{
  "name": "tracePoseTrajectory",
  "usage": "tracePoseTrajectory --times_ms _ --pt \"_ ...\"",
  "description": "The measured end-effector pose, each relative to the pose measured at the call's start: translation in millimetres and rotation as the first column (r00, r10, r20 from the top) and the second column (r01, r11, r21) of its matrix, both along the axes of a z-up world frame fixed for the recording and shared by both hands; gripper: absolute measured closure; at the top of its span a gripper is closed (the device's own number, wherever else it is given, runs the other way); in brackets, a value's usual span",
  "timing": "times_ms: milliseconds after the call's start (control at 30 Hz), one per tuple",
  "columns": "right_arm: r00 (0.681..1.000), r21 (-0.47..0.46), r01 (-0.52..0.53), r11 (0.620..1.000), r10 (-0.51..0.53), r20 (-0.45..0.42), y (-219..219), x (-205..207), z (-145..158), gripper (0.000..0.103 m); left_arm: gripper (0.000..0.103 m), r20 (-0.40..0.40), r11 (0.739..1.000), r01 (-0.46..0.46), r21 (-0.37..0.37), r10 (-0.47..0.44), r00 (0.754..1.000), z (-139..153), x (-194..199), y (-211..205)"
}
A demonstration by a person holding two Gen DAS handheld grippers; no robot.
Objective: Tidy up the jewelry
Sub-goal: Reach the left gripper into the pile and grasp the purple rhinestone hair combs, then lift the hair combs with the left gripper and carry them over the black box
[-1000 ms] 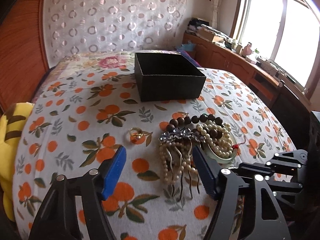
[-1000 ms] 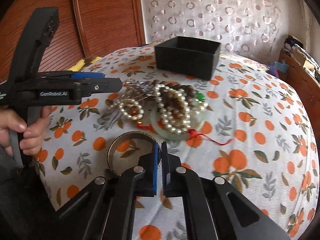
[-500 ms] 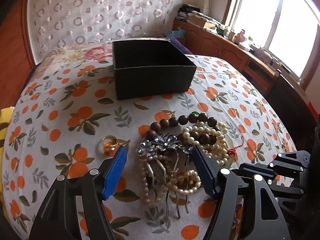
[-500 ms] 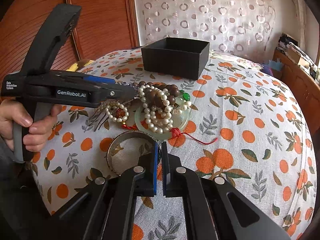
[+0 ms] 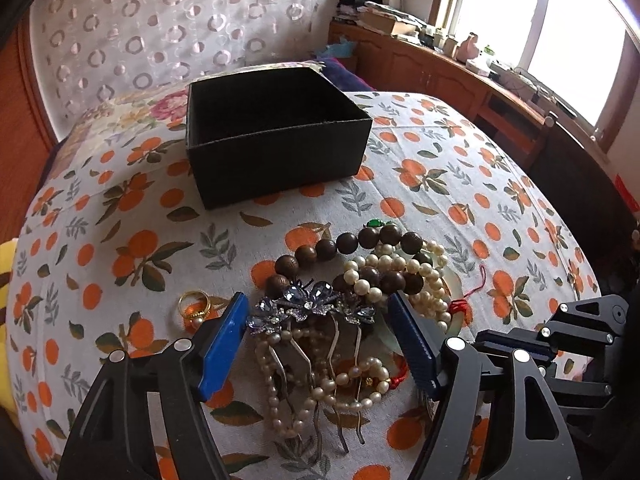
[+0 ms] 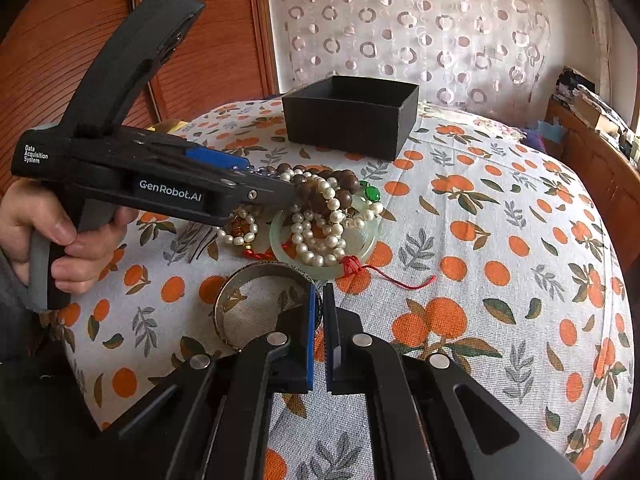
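A jewelled hair comb [image 5: 312,308] lies on a tangle of pearl strands [image 5: 280,400], brown wooden beads [image 5: 348,242] and a pale jade bangle [image 6: 360,248]. My left gripper [image 5: 317,300] is open, one blue pad on each side of the comb's head and neither pressing it. From the right wrist view the left gripper [image 6: 268,178] reaches into the pile, with a hand [image 6: 60,240] on its grip. My right gripper [image 6: 318,294] is shut on the near rim of a silver bangle [image 6: 236,300] that rests on the cloth. A gold ring [image 5: 194,304] lies left of the comb.
An open black box [image 5: 276,136] stands beyond the pile on the orange-print cloth [image 5: 132,248]. A red cord [image 6: 400,280] trails right from the jade bangle. A wooden sideboard [image 5: 440,76] with clutter runs under the window. Wood panelling [image 6: 60,40] is at the left.
The left gripper has moved in over the pile, so the comb now sits between its pads, and it swung toward the box. The right gripper and silver bangle have not moved.
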State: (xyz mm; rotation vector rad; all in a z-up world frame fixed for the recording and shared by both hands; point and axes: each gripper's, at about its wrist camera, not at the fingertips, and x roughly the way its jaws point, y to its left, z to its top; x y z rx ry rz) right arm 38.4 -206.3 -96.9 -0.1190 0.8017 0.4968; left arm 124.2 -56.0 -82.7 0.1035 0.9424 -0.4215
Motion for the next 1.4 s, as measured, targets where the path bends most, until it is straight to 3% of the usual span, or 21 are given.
tracePoseTrajectory --times_ms 100,367,533,867,1400 --pt "1.000 0.000 0.000 1.000 0.000 0.000 0 0 0 0.098 0.043 0.007 1.000 0.006 0.007 -0.006 1.000 1 -1 0" --pt "1.000 0.001 0.000 1.000 0.000 0.000 -1 0 -1 0.098 0.043 0.029 1.000 -0.011 0.024 0.010 1.000 3 -13 11" --pt "1.000 -0.004 0.001 1.000 -0.001 0.004 0 0 0 0.098 0.043 0.045 0.998 -0.058 -0.026 0.059 0.997 8 -19 30" --pt "1.000 -0.007 0.002 1.000 -0.002 0.006 1 -1 0 0.098 0.043 0.178 0.987 -0.109 -0.117 0.129 0.976 44 -23 43" --pt "0.997 -0.025 0.010 1.000 -0.008 0.082 -1 -4 18 0.099 0.043 0.266 0.979 -0.137 -0.149 0.173 0.948 77 -24 50"
